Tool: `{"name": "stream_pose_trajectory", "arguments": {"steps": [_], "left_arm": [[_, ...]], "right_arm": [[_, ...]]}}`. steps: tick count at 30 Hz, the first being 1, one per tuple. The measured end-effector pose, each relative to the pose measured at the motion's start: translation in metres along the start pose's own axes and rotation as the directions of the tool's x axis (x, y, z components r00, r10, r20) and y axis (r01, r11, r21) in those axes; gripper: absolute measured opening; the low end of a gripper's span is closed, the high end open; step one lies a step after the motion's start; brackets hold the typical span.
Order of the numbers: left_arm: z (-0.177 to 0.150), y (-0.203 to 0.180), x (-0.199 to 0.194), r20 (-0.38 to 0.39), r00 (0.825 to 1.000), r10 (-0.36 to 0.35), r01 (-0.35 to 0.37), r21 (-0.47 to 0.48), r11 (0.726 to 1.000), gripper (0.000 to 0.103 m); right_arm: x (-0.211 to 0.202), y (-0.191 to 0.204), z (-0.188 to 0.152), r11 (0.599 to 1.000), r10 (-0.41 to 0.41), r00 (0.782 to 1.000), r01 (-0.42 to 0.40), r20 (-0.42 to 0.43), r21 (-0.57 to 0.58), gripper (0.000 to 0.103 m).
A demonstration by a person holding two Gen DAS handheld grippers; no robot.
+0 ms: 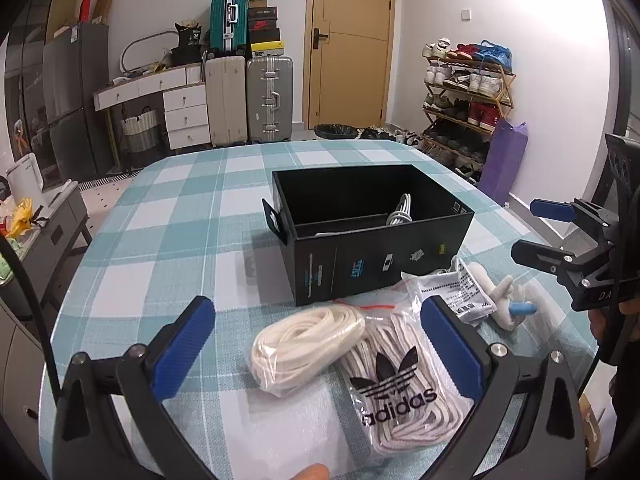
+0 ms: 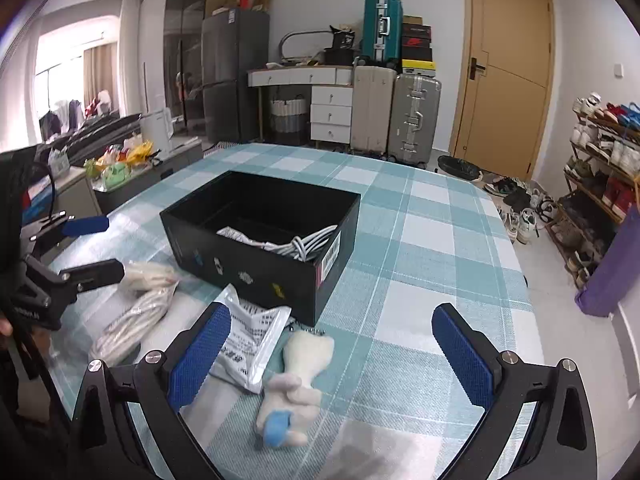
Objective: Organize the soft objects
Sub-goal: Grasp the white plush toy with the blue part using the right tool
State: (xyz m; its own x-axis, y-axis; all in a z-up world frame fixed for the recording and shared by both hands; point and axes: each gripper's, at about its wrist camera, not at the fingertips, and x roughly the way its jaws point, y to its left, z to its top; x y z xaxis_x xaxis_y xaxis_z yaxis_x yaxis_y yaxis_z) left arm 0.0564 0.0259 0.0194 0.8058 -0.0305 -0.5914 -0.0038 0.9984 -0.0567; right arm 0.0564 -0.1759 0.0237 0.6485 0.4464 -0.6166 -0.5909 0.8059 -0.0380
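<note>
Left wrist view: spread left gripper [image 1: 320, 344] straddles the bagged laces [image 1: 306, 346].

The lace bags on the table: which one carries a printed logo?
The right-hand bag, under the left gripper's right finger, shows a black Adidas trefoil. The cream bundle beside it sits in plain clear plastic.

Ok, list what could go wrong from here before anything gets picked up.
1. The bag of cream laces overlaps the adidas bag between the open left gripper; closing may catch both slippery plastic bags.
2. The plush toy touches the printed pouch; the open right gripper may drag the pouch along.
3. The black box stands close behind; a bumped wall could slide it.
</note>
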Motion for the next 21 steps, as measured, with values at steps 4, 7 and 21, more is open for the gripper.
{"name": "stream_pose_trajectory", "arguments": {"steps": [4,7,21], "left_arm": [[-0.008,0.002,0.001,0.001,1.000,0.019,-0.019,0.007,1.000,0.103],[-0.012,0.003,0.004,-0.012,0.999,0.036,-0.036,0.009,0.999,0.103],[-0.019,0.012,0.011,-0.039,0.999,0.006,-0.007,-0.023,1.000,0.103]], "right_arm": [[-0.002,0.000,-0.003,1.000,-0.009,1.000,0.009,0.003,-0.025,0.102],[0.002,-0.002,-0.006,1.000,-0.001,1.000,0.001,-0.019,-0.021,0.102],[0.025,-0.011,-0.026,0.999,0.019,0.988,-0.025,-0.152,-0.040,0.102]]}}
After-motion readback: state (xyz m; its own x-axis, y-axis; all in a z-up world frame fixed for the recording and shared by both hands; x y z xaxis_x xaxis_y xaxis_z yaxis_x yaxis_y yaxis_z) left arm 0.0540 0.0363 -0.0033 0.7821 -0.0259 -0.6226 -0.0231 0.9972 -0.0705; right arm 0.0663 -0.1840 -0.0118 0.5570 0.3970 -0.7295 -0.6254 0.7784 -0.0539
